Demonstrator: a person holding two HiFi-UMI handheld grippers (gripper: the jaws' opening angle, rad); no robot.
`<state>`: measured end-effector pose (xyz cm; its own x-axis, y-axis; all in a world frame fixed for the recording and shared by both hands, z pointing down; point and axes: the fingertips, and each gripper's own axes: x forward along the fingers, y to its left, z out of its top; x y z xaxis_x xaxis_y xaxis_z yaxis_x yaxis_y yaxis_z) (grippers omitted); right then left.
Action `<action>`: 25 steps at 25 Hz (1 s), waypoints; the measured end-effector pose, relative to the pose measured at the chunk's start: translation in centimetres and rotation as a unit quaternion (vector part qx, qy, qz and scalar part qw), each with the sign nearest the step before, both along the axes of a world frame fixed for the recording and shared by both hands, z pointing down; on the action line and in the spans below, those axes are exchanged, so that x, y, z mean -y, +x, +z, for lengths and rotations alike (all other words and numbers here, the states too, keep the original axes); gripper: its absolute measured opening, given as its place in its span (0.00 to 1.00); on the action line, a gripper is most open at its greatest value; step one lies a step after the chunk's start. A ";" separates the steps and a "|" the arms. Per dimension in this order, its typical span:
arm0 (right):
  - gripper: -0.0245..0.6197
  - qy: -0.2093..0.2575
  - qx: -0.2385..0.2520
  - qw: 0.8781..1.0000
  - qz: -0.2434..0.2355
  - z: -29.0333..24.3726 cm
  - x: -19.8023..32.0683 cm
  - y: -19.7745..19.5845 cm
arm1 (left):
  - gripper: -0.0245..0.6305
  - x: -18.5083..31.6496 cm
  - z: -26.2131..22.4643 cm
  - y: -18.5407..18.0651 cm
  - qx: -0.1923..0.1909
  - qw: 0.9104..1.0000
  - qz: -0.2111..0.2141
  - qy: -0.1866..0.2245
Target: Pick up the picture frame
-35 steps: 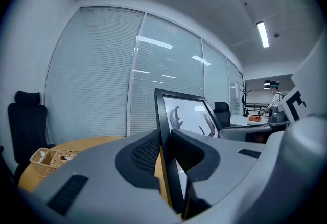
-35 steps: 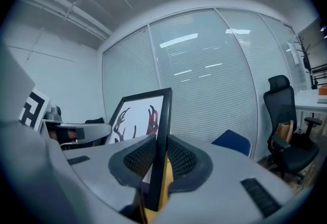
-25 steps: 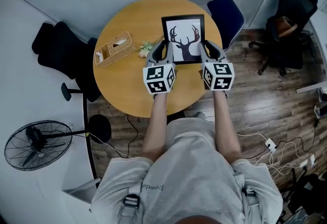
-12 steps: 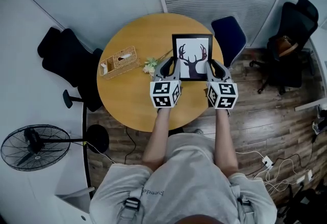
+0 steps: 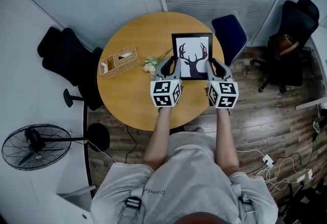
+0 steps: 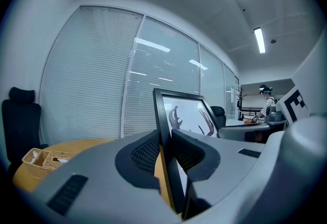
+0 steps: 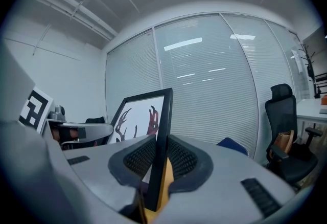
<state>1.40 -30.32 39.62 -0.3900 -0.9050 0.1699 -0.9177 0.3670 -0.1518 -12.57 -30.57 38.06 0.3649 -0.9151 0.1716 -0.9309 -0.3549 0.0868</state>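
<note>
Round wooden table (image 5: 127, 100), black picture frame (image 5: 192, 48), antler print (image 5: 193, 65)

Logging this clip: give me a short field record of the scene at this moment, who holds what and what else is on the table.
held item: picture frame, antler print
left hand-held gripper: shut on the frame's left edge
right hand-held gripper: shut on the frame's right edge
surface: round wooden table
also on table: wicker basket, small flowers
frame off the table: cannot tell
</note>
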 end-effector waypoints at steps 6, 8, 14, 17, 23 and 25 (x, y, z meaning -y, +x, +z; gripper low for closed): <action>0.16 0.001 0.000 1.000 0.000 0.2 -0.1 -0.3 | 0.17 -0.2 0.2 -0.3 -0.003 1.000 -0.001 0.001; 0.16 0.001 -0.001 1.000 0.000 0.1 -0.1 -0.2 | 0.17 -0.2 0.2 -0.2 -0.004 1.000 -0.001 0.001; 0.16 0.002 -0.005 1.000 0.003 0.1 -0.3 -0.3 | 0.17 -0.4 0.1 -0.3 -0.005 1.000 0.001 0.003; 0.16 0.002 -0.005 1.000 0.004 0.1 -0.5 -0.2 | 0.17 -0.5 0.1 -0.3 -0.005 1.000 0.001 0.003; 0.16 0.003 -0.006 1.000 0.002 0.0 -0.7 -0.5 | 0.17 -0.7 0.2 -0.5 -0.008 1.000 0.000 0.003; 0.16 0.003 -0.006 1.000 0.001 0.0 -0.8 -0.5 | 0.17 -0.8 0.2 -0.5 -0.009 1.000 0.000 0.003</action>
<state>0.94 -29.55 39.62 -0.3855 -0.9070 0.1694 -0.9205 0.3654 -0.1382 -13.08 -29.79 38.26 0.3674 -0.9161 0.1603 -0.9294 -0.3550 0.1012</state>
